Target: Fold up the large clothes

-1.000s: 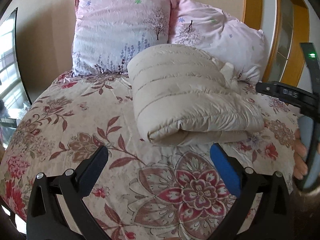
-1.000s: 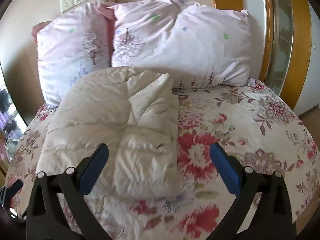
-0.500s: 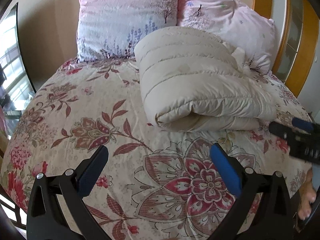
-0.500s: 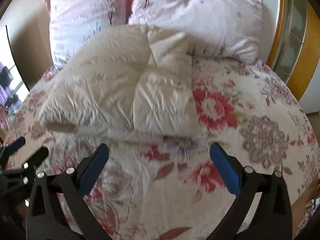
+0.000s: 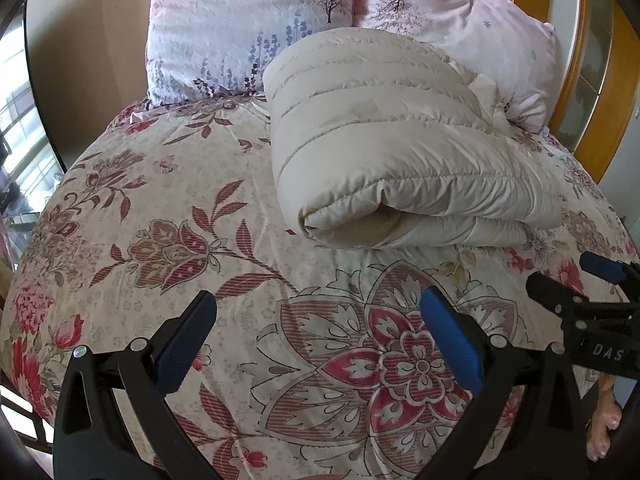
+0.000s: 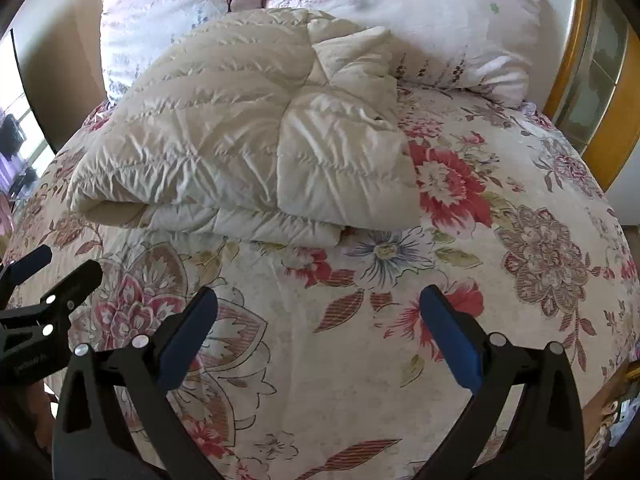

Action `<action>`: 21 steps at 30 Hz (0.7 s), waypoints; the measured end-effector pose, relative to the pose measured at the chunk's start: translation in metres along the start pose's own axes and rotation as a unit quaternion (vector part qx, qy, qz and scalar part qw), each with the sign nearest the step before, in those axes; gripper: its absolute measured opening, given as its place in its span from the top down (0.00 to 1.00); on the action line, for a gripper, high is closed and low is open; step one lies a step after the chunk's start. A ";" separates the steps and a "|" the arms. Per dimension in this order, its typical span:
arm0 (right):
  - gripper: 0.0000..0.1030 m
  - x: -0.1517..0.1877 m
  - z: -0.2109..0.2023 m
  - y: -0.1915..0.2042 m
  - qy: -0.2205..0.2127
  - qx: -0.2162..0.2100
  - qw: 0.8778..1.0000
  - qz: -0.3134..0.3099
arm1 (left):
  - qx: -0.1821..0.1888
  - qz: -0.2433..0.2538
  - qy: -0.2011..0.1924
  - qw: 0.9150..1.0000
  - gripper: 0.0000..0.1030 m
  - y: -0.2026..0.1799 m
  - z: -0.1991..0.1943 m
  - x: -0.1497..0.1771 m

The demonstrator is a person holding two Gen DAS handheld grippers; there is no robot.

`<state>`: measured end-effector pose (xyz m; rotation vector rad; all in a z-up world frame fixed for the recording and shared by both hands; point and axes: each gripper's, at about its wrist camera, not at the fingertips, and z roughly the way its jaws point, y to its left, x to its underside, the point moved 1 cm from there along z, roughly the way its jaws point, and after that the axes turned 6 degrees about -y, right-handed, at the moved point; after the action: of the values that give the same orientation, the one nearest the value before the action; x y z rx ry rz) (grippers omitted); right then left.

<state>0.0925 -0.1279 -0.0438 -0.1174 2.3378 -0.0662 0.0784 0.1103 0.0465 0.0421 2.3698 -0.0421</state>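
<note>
Sitting folded on the bed (image 5: 168, 216), the cream puffer jacket (image 5: 384, 152) is a thick bundle toward the head end, its far edge against the two pink pillows (image 6: 420, 24). Left gripper (image 5: 320, 336) spread wide, nothing between the fingers, over the floral cover near the foot edge. Right gripper (image 6: 318, 334) likewise apart and empty, clear of the jacket.

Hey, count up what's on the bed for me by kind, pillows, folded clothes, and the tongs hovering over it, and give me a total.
Pillows: 2, one on the left and one on the right
Folded cream puffer garment: 1
Tongs: 2, left tongs and right tongs, both open and empty
Total: 5
</note>
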 end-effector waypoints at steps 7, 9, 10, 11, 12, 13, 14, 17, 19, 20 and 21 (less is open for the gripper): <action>0.02 0.001 0.002 0.003 0.003 -0.004 1.000 -0.005 | -0.001 -0.005 0.005 1.000 0.01 0.003 0.003 0.000; 0.02 0.001 0.002 0.003 0.004 -0.005 1.000 -0.005 | -0.001 -0.006 0.005 1.000 0.01 0.003 0.003 0.000; 0.02 0.001 0.002 0.003 0.004 -0.005 1.000 -0.005 | 0.000 -0.006 0.005 1.000 0.01 0.003 0.003 0.000; 0.02 0.001 0.002 0.004 0.004 -0.005 1.000 -0.005 | 0.000 -0.006 0.004 1.000 0.01 0.003 0.003 0.000; 0.02 0.001 0.002 0.003 0.004 -0.005 1.000 -0.005 | 0.000 -0.006 0.004 1.000 0.01 0.003 0.003 0.000; 0.02 0.001 0.002 0.003 0.004 -0.005 1.000 -0.005 | 0.000 -0.006 0.004 1.000 0.01 0.003 0.003 0.000; 0.02 0.001 0.003 0.003 0.004 -0.005 1.000 -0.005 | 0.001 -0.005 0.004 1.000 0.01 0.003 0.003 0.000; 0.02 0.001 0.003 0.003 0.004 -0.005 1.000 -0.003 | 0.001 -0.006 0.004 1.000 0.01 0.003 0.003 0.000; 0.02 0.001 0.003 0.003 0.005 -0.006 1.000 -0.002 | 0.001 -0.006 0.005 1.000 0.01 0.002 0.003 0.000; 0.02 0.001 0.003 0.002 0.005 -0.006 1.000 -0.002 | 0.001 -0.006 0.004 1.000 0.01 0.002 0.003 0.000; 0.02 0.001 0.004 0.002 0.005 -0.006 1.000 -0.001 | 0.001 -0.006 0.004 1.000 0.01 0.002 0.003 0.000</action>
<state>0.0942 -0.1257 -0.0472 -0.1251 2.3493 -0.0545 0.0804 0.1121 0.0445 0.0288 2.3788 -0.0502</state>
